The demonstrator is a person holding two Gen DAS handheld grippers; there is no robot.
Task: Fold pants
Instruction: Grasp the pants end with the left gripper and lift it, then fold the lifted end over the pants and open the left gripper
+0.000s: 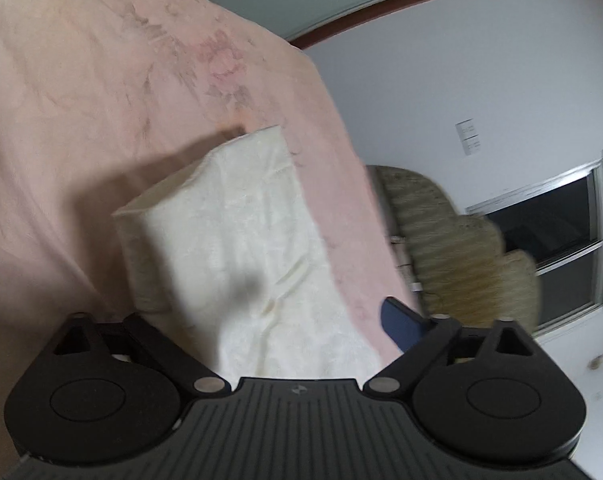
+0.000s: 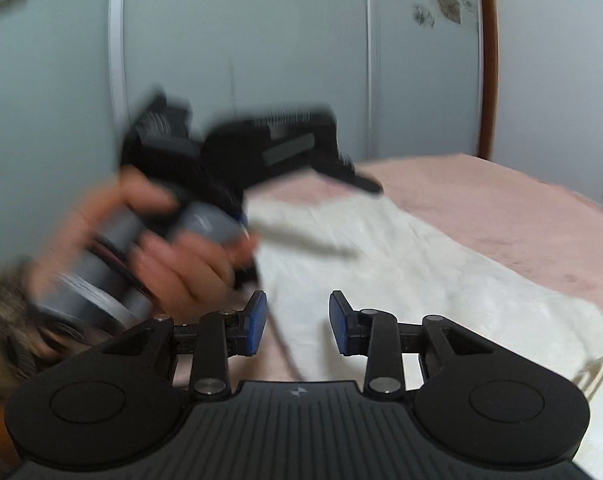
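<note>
Cream-white pants lie folded in a long strip on a pink bedspread. My left gripper hovers over their near end with its jaws wide apart. Only its right blue pad shows, and nothing is pinched. In the right wrist view the pants stretch away to the right across the bedspread. My right gripper is held above their edge, its blue pads a narrow gap apart with nothing between them. A person's hand holds the blurred black body of the left gripper above the pants' far end.
The bed's right edge drops off beside a beige ribbed chair or cushion. A dark window sits in the white wall behind it. Pale green wardrobe doors stand behind the bed.
</note>
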